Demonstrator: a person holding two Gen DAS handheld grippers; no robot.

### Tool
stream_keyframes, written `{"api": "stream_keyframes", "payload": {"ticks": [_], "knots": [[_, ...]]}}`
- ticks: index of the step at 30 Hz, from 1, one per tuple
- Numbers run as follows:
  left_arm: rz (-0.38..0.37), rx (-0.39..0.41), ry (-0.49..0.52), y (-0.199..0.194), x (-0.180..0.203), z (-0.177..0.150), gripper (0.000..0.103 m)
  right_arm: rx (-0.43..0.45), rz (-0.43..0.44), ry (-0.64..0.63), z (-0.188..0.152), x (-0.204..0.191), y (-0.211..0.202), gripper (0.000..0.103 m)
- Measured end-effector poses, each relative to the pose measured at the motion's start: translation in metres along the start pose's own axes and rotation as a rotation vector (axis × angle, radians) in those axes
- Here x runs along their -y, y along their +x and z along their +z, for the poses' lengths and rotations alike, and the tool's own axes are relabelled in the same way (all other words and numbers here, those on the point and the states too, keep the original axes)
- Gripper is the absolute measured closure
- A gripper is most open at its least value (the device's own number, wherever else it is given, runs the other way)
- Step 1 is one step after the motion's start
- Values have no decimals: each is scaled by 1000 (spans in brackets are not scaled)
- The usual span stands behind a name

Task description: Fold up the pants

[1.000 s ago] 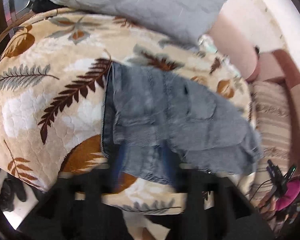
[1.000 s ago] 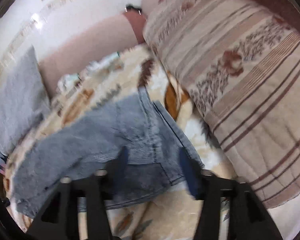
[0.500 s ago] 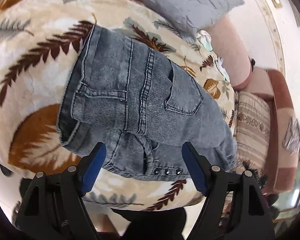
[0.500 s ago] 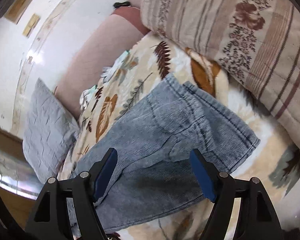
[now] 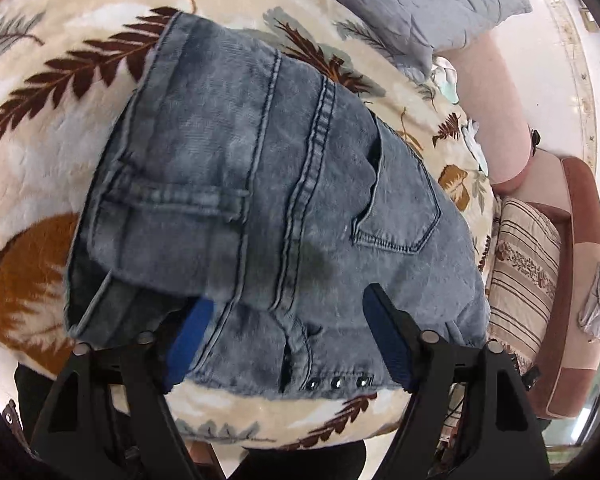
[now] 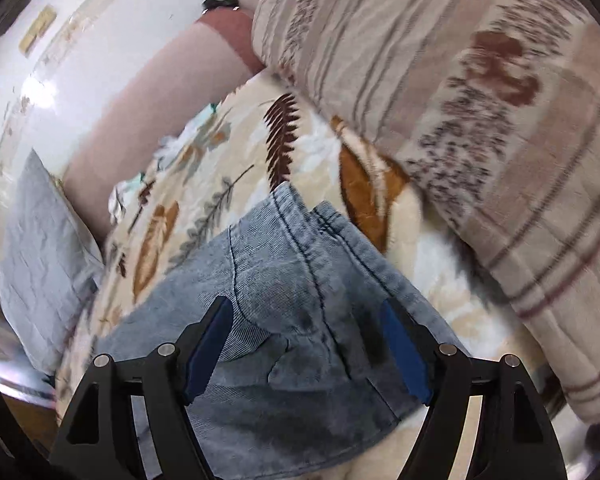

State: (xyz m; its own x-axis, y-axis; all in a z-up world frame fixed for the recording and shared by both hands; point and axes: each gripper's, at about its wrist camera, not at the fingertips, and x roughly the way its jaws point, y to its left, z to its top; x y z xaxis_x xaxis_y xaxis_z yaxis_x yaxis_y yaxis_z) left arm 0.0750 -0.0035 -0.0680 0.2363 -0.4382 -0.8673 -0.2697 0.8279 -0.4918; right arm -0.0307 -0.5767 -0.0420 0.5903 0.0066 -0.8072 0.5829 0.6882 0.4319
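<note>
Both grippers hang with fingers spread and nothing between them above a pair of faded grey-blue denim pants [image 5: 260,208], already doubled into a compact bundle on a leaf-print fleece blanket [image 5: 52,128]. The left gripper [image 5: 288,336], at the bottom centre of its view, frames the bundle's near edge, where a row of rivets and a folded hem layer show; its left blue pad [image 5: 186,340] appears to sit partly under an overlapping flap of denim, though contact cannot be confirmed. A back pocket faces up toward the right of the frame. The right gripper [image 6: 306,344], at the bottom of its own blurred view, hovers over the bundle's other end, with the denim filling the lower middle of the frame.

Judging by the stacked layers, the folding looks nearly complete; the step in hand appears to be a final tuck or squaring-up. The next move would call for closing on a loose edge and laying it flat without dragging the layers beneath.

Beyond the pants, a grey quilted pillow [image 5: 416,4] lies at the upper right of the left view, and a striped floral cushion [image 6: 480,128] fills the right view's upper right.
</note>
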Motion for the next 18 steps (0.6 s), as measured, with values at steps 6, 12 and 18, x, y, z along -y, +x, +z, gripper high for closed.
{"api": "stream_keyframes", "payload": {"ticks": [6,12,18], "knots": [[1,56,52,-22,22,14,95,54,-12,-271,22,-58,-20,89],[-39,204,168,-84,22,-6,95,262,55,-367,24,-54,-104,88],[48,42,138,-35,-18,-28,95,69,-48,-300,-29,12,-57,87]]}}
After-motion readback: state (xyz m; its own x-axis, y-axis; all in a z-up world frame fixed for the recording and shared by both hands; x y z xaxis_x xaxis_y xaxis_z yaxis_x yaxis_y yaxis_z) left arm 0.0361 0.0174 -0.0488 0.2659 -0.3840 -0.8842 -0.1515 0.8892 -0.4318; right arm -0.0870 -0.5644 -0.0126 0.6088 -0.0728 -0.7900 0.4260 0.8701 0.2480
